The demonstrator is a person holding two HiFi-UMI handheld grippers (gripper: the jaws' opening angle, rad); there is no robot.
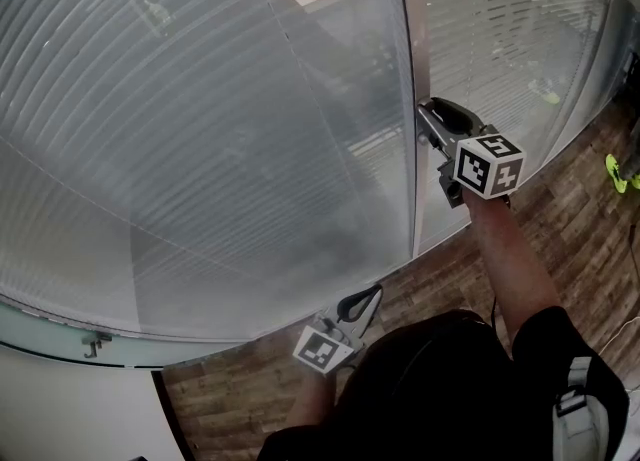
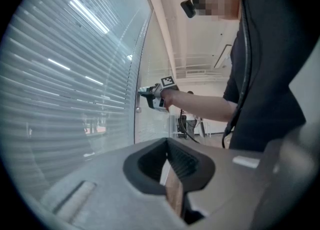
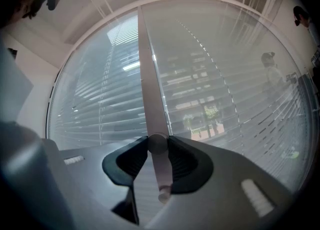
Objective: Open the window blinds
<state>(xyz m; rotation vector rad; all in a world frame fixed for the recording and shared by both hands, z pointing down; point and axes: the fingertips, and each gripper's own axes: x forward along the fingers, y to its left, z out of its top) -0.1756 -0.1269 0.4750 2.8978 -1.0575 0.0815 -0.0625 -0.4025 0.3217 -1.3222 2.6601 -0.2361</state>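
Grey slatted blinds (image 1: 200, 149) cover the curved window, slats lying nearly shut. A thin pale tilt wand (image 3: 147, 89) hangs at the blinds' right edge. My right gripper (image 1: 425, 114) is raised to it and pointing level. In the right gripper view its jaws (image 3: 158, 144) are shut on the wand, whose lower end (image 3: 164, 194) pokes out just below the pads. My left gripper (image 1: 365, 299) hangs low near the person's waist, away from the blinds. In the left gripper view its jaws (image 2: 172, 174) are shut with nothing between them.
A second blind (image 1: 500, 29) covers the pane to the right of the wand. Wood floor (image 1: 560, 219) runs along the base of the window. A pale sill with a small metal bracket (image 1: 95, 344) lies at lower left. A yellow-green object (image 1: 618, 174) lies at the right edge.
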